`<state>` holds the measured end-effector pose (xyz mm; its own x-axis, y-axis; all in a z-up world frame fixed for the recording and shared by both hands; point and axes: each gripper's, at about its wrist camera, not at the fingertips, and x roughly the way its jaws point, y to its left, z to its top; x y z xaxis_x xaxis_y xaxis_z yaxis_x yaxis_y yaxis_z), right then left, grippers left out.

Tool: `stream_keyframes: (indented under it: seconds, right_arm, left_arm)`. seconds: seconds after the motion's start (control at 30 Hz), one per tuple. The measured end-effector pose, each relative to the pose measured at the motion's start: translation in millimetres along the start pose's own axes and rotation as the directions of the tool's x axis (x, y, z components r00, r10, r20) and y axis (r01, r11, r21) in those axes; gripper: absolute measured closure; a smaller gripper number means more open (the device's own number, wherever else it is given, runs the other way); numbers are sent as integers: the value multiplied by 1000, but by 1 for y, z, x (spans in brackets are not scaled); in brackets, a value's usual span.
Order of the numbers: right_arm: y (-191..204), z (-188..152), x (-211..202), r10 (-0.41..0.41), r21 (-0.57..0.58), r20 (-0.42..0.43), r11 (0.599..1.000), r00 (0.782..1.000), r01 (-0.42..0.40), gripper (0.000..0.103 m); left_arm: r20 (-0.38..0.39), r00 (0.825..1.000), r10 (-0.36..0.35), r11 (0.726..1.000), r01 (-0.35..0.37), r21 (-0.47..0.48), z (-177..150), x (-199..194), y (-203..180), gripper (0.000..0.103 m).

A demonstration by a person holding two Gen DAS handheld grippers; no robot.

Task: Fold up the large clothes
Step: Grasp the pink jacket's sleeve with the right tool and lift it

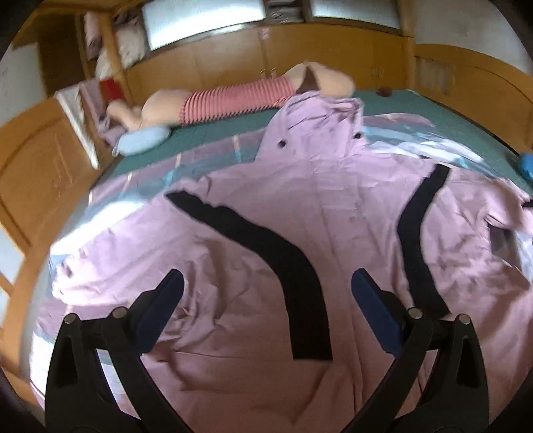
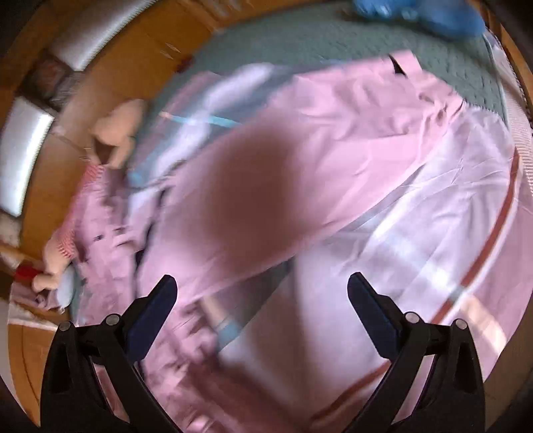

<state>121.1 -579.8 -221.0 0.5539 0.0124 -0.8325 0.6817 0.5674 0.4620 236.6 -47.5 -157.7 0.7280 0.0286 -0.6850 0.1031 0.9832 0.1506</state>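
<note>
A large pink garment (image 1: 299,213) with two black stripes (image 1: 293,276) and dark buttons lies spread on the bed, its collar end toward the far side. My left gripper (image 1: 266,283) is open and empty, just above the garment's near part. My right gripper (image 2: 261,286) is open and empty above the garment's sleeve side (image 2: 333,150); that view is blurred, with a dark smudge in the middle.
The bed has a pale striped sheet (image 2: 433,233) over a green cover (image 1: 416,110). A stuffed doll in a red-striped top (image 1: 233,96) and a light blue pillow (image 1: 143,141) lie at the far side. A blue object (image 2: 443,15) lies at the bed's edge. Wooden cabinets (image 1: 233,56) surround the bed.
</note>
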Motion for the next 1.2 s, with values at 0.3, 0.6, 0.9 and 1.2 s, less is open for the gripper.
stream_keyframes:
  seconds: [0.3, 0.6, 0.9, 1.2]
  right_arm:
    - [-39, 61, 41, -103, 134, 65, 987, 993, 93, 1]
    - [-49, 80, 16, -61, 214, 234, 977, 970, 10, 90]
    - [105, 7, -125, 323, -315, 494, 932, 807, -180, 93]
    - [264, -184, -91, 493, -849, -78, 423, 866, -317, 16]
  left_arm:
    - [11, 997, -73, 995, 74, -68, -7, 5, 7, 2]
    - [-26, 997, -68, 992, 64, -105, -11, 14, 18, 2]
    - [-38, 998, -40, 994, 36, -105, -9, 18, 18, 2]
    - [-99, 995, -15, 986, -1, -165, -12, 32, 47, 2]
